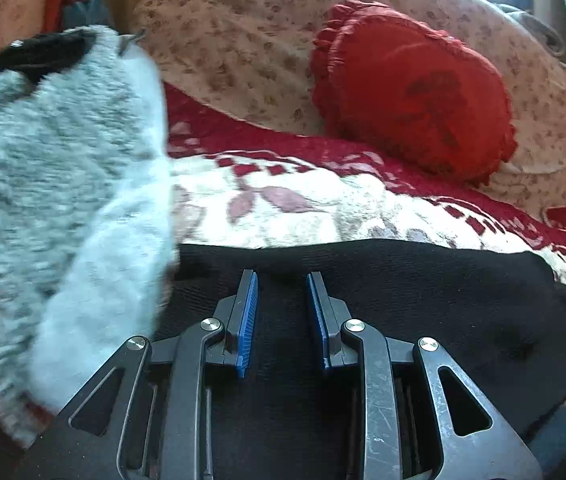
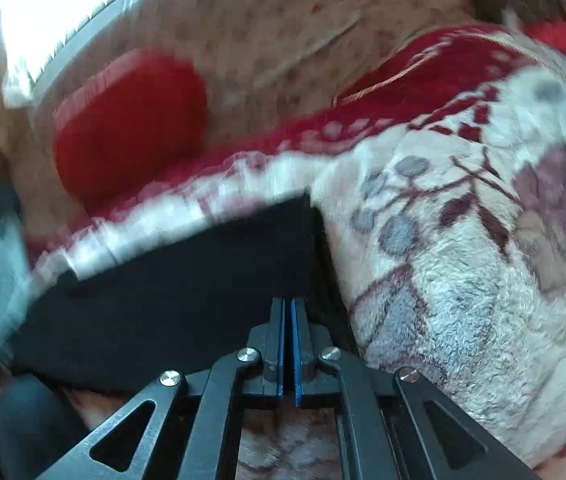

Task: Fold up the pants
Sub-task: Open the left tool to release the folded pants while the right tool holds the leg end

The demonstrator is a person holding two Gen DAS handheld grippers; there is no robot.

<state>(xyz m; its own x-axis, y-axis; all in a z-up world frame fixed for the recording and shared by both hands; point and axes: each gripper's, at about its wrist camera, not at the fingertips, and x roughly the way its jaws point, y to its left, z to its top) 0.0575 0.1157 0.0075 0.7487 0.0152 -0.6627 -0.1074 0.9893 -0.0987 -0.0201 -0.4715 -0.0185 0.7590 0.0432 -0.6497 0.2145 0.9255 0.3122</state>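
Observation:
The black pants lie on a red and white patterned blanket. My left gripper is open, its blue pads apart just above the black fabric. In the right wrist view, which is blurred by motion, my right gripper is shut on the edge of the black pants, and the cloth stretches away to the left from the jaws. A fluffy grey-white sleeve fills the left of the left wrist view.
A red frilled heart cushion leans on a floral pillow at the head of the bed. The cushion also shows in the right wrist view. The fleecy blanket spreads to the right.

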